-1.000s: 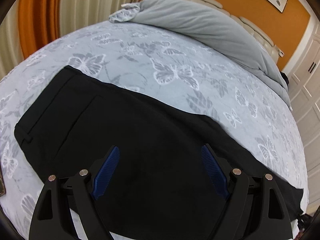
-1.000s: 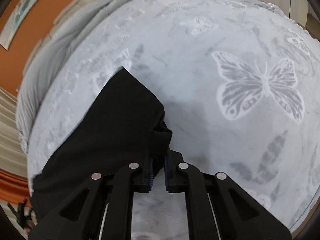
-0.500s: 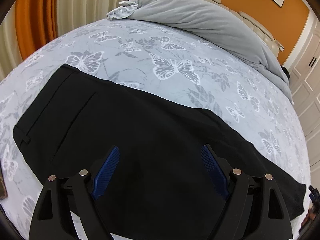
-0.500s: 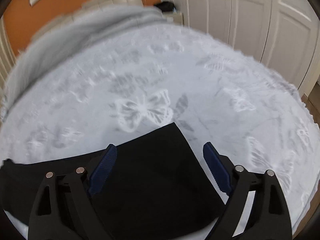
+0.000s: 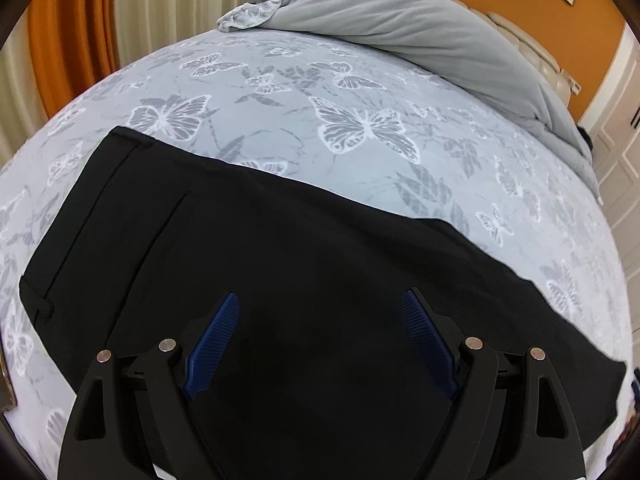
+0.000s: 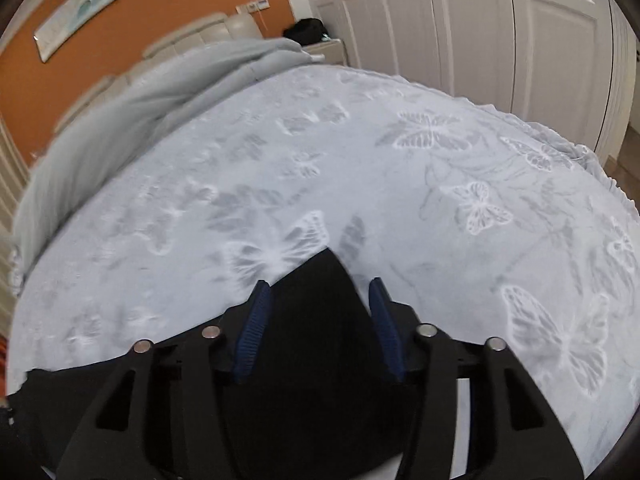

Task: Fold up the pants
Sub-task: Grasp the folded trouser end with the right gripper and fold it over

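Your left gripper has its jaws spread wide and empty, hovering over the middle of the black pants. Your right gripper is parted too, a little narrower, holding nothing, with the hem corner of the leg lying between the blue pads; whether they touch the cloth cannot be told.

The pants lie flat along the near side of the bed, waistband to your left, legs stacked and running to your right. The butterfly bedspread beyond is smooth, and a grey duvet is rolled by the headboard.

This looks like the lengthwise fold being done and the crosswise fold about to start. Next you would likely close your right jaws on both layers at the hem and carry it toward the waistband, using your left gripper to pin the fold line.
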The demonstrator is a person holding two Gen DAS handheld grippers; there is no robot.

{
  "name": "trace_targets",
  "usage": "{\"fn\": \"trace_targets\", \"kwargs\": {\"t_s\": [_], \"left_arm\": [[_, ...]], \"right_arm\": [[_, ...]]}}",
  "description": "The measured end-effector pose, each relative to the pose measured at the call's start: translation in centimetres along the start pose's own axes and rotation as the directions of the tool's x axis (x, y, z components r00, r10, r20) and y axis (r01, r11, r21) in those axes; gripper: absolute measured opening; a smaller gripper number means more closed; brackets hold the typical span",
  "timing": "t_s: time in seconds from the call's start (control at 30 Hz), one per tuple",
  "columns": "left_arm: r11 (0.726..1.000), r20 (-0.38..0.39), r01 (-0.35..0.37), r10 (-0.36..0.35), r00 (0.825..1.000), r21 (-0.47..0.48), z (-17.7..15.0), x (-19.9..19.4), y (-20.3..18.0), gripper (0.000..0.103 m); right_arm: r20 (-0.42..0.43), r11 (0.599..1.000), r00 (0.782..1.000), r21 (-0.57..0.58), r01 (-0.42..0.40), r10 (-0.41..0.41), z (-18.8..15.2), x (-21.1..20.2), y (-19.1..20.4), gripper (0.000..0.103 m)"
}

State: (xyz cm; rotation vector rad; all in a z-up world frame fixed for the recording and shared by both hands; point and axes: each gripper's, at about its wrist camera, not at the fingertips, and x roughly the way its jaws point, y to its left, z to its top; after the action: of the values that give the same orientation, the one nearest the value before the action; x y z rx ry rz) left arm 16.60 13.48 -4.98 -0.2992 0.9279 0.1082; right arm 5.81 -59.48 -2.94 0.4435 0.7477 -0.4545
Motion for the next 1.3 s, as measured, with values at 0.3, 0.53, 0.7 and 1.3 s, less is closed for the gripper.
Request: {"fn": "trace_targets", "kwargs": {"t_s": [0.3, 0.53, 0.7, 1.3], "left_arm": [[0.999, 0.014, 0.03, -0.029, 0.999, -0.032, -0.4, -1.9, 0.4, 0.081], [0.998, 0.024, 0.025, -0.024, 0.999, -0.056, -0.7, -2.9, 1.5, 0.081], [0.997, 0.006, 0.032, -0.032, 0.999, -0.077, -0.5, -2.7, 2.5, 0.081], [0.999, -0.023, 0.019, -0.02, 1.0, -0.029, -0.9, -1.2, 0.2, 0.081]], "right_arm": [[-0.137, 0.98, 0.99, 0.192, 0.044, -0.018, -6.0, -2.1, -6.1, 0.055], [-0.167, 0.947, 0.981, 0.319, -0.043, 0.101, -6.6, 0.1, -6.8, 0.055], [-0.201, 0.966, 0.968, 0.24, -0.097, 0.147, -8.1, -1.5, -6.2, 0.052], [-0.172, 0.975, 0.97, 0.166, -0.145, 0.173, -6.6, 0.0, -5.5, 0.003]]}}
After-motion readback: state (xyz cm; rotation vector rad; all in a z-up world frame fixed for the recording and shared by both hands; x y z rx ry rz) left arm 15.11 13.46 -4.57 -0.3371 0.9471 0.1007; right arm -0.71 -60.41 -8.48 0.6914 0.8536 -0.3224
